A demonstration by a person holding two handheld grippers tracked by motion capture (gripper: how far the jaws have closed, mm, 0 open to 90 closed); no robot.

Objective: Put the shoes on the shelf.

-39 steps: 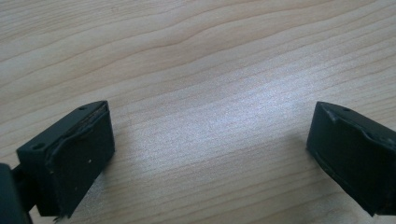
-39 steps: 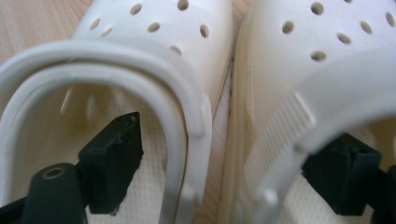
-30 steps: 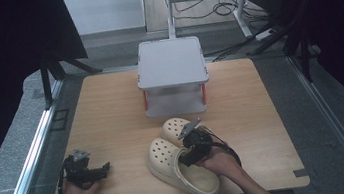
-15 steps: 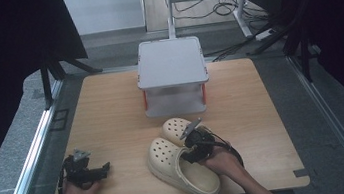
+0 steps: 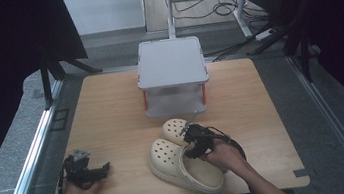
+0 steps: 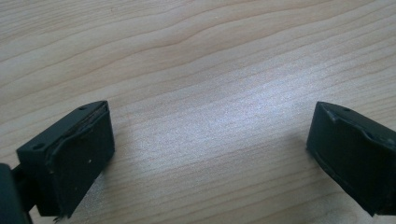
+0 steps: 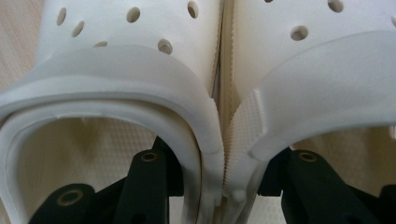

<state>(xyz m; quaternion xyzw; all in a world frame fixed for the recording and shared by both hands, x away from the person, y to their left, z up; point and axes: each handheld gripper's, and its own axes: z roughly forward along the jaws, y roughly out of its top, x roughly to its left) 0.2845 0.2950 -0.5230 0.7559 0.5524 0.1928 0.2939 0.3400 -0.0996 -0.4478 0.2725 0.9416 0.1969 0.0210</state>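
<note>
At the near edge of the counter (image 5: 111,110): right tool (image 5: 197,141) pinching a pair of cream clogs (image 5: 181,161) together.

Right gripper view: one jaw sits inside each clog, the inner walls (image 7: 219,126) pressed flat against each other between them. Grasp looks made; the pair rests on the wood just in front of the grey two-tier rack (image 5: 172,76), so lifting and placing remain, probably onto that rack. Clogs are soft foam, perforated uppers, textured footbeds, clean. Left tool (image 5: 86,170) idle at the near-left corner, jaws spread wide over bare wood, holding nothing.
</note>
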